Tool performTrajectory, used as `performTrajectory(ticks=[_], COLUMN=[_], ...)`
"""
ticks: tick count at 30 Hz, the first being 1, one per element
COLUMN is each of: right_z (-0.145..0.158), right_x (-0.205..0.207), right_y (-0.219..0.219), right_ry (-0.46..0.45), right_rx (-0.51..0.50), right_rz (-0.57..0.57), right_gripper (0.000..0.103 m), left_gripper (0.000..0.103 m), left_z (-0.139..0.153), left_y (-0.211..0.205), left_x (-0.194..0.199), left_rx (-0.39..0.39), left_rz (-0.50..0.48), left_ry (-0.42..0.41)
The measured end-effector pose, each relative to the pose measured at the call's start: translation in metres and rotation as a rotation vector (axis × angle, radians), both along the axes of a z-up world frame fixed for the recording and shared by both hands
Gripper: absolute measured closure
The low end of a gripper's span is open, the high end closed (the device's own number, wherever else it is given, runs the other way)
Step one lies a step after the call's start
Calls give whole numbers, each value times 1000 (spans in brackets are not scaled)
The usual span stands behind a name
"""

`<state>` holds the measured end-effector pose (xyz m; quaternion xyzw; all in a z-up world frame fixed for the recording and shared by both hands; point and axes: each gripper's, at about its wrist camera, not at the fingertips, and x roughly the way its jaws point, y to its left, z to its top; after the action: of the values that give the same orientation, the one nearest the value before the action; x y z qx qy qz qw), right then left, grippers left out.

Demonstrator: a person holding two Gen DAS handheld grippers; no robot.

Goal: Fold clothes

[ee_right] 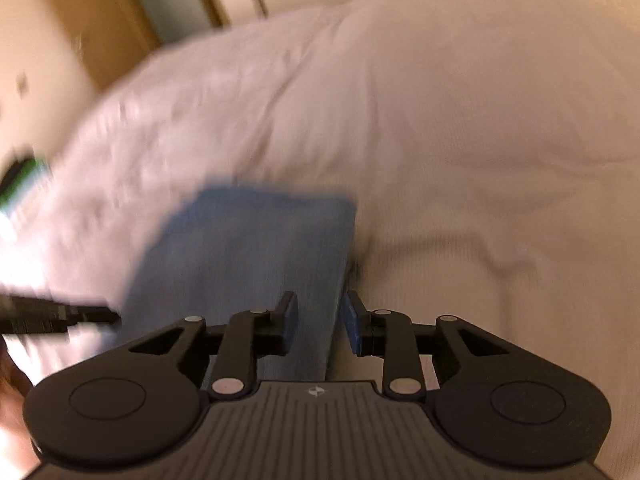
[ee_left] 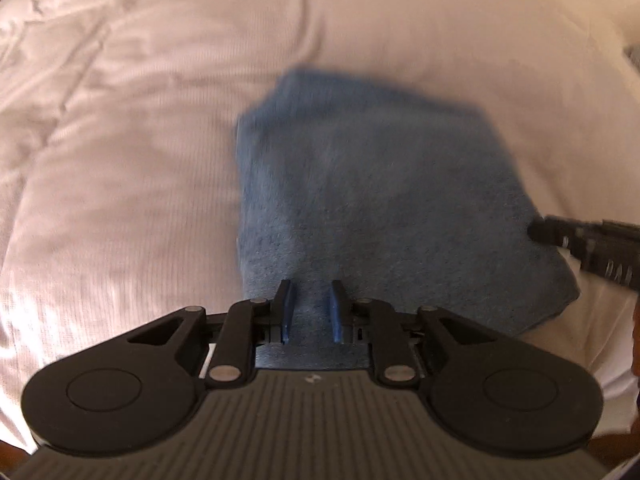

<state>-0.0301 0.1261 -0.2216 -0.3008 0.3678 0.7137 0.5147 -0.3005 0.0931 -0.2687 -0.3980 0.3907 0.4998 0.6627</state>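
Hand-held gripper [ee_left: 312, 304] over blue towel [ee_left: 372, 200] on white bedding [ee_left: 120, 120].

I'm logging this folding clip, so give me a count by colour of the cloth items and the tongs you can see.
Blue folded cloth: 1
White bedding: 1
Black tongs: 2, the left tongs and the right tongs, both open, with the cloth between their blue pads
Total: 4

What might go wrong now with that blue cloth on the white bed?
The left hand-held gripper is open over the folded blue cloth's near edge; closing might pinch only the top layer and undo the fold. The right hand-held gripper straddles the cloth's right edge and could drag it askew. The soft white bedding may get caught too.
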Motion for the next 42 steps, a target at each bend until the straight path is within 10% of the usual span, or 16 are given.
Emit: performTrajectory(ticks=[7,17,29,32,36,42], right_z=[-24,-30,-21,-34,-25,-44], right_x=[-13,-23,41,41,33,35], right_y=[-29,-31,-65,-71,-80,-75], right_ry=[1,-43,328,444,446,348], right_rx=[-78,-65,-138,-172,-206,-286], right_rz=[-190,-181,-355,-379,-423,-438], right_gripper=[72,72,47,77,86,74], left_gripper=[83,73,70,70,70,69], left_z=[-1,-1,16,12,7,23], left_y=[1,2,-10,-14,-19,-20], left_x=[1,1,-33,-36,-38,-23], left_rx=[-17,-19,-20,-31,-42,18], left_rz=[-68,-90,40,58,73,-3], left_ry=[17,64,22,20,24,119])
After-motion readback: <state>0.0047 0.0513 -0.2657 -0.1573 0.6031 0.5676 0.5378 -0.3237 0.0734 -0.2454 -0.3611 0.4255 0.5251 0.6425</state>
